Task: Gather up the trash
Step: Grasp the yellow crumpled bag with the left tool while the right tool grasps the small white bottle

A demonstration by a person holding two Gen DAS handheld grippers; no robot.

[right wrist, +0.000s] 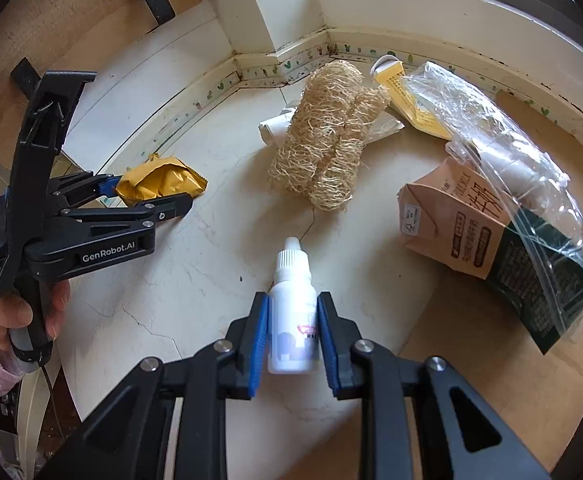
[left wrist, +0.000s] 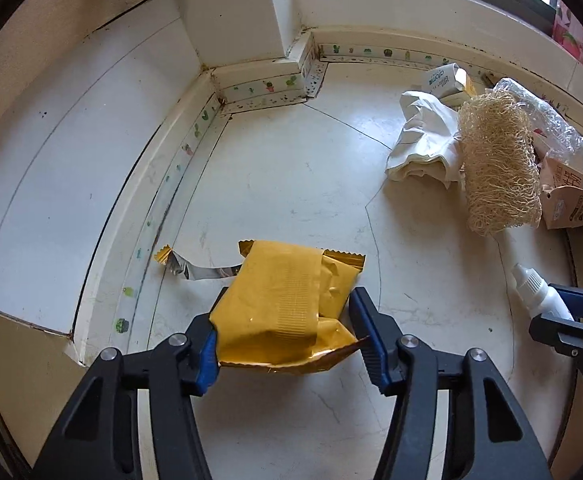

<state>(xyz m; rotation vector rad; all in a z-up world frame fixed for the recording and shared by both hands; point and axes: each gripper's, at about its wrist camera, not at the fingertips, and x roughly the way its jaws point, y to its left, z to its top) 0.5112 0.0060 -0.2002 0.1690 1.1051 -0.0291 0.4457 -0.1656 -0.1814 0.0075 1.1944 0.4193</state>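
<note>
A crumpled gold foil wrapper point(left wrist: 287, 300) lies on the pale stone floor point(left wrist: 291, 184) near the skirting. My left gripper point(left wrist: 283, 320) is shut on it, a blue pad pressing each side; the right wrist view shows that gripper point(right wrist: 151, 196) low on the wrapper point(right wrist: 159, 184), held by a hand point(right wrist: 11, 312). A small white dropper bottle point(right wrist: 293, 280) lies with its cap pointing away. My right gripper point(right wrist: 293, 320) is shut on its body. The bottle point(left wrist: 535, 288) also shows at the right edge of the left wrist view.
A torn silver-gold strip point(left wrist: 195, 268) lies left of the wrapper. Further back are a loofah point(right wrist: 323, 140), crumpled white paper point(left wrist: 423, 144), a yellow box point(right wrist: 407, 100), a brown milk carton point(right wrist: 451, 224) and a clear plastic bag point(right wrist: 511, 152). The wall corner point(left wrist: 251, 76) bounds the floor.
</note>
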